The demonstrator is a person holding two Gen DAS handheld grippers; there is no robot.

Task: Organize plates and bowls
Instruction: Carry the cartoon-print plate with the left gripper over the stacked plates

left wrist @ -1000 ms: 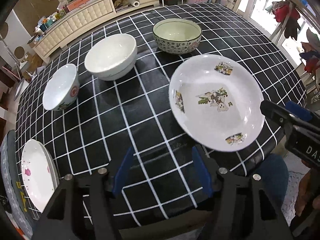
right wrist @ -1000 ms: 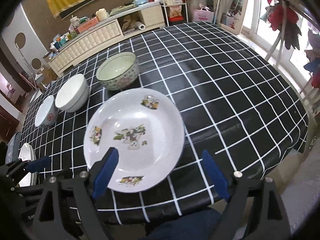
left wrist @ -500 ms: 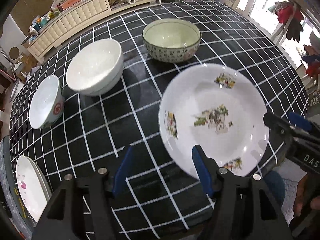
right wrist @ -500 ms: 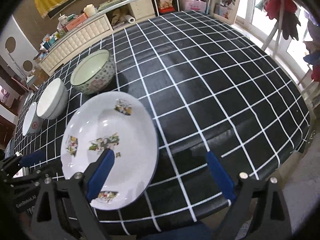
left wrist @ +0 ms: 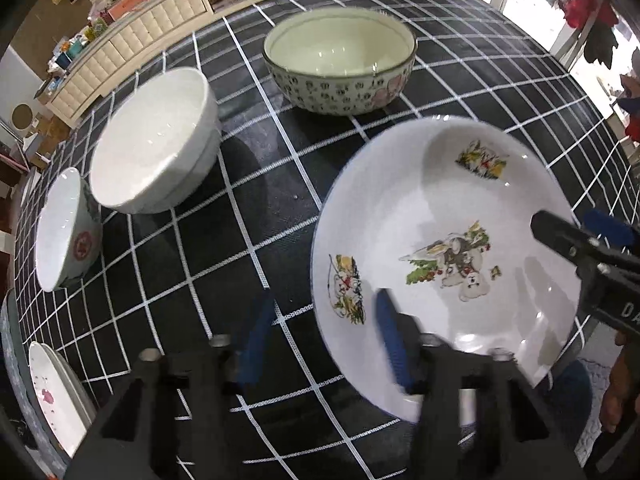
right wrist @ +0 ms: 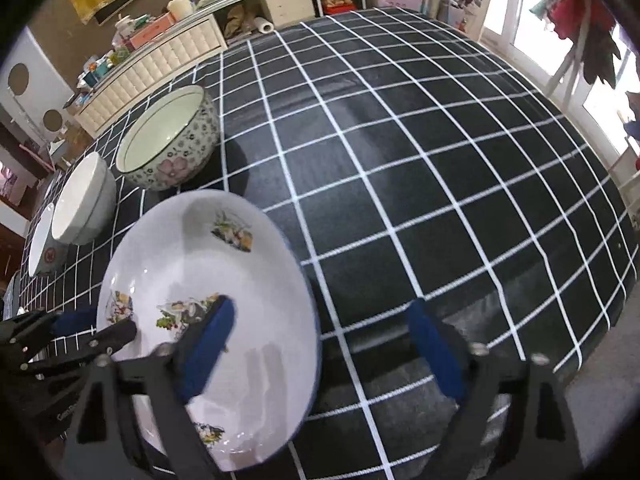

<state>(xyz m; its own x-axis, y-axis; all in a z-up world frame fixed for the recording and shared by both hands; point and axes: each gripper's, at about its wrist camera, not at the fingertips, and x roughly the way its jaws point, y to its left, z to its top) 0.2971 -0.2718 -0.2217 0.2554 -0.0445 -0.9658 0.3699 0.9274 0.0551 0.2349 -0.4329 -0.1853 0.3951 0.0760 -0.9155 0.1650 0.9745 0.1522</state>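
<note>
The decorated plate (left wrist: 440, 208) lies at the near edge of the desk (right wrist: 400, 160). The left gripper (left wrist: 320, 344) straddles its left rim and the right gripper (right wrist: 320, 344) its right rim — both sets of jaws closing, pads not yet pressing. Three bowls stand behind — the patterned bowl (left wrist: 340, 60) nearest.

pink-flowered plate (left wrist: 52, 396) perhaps stacked, edge-cropped
</note>
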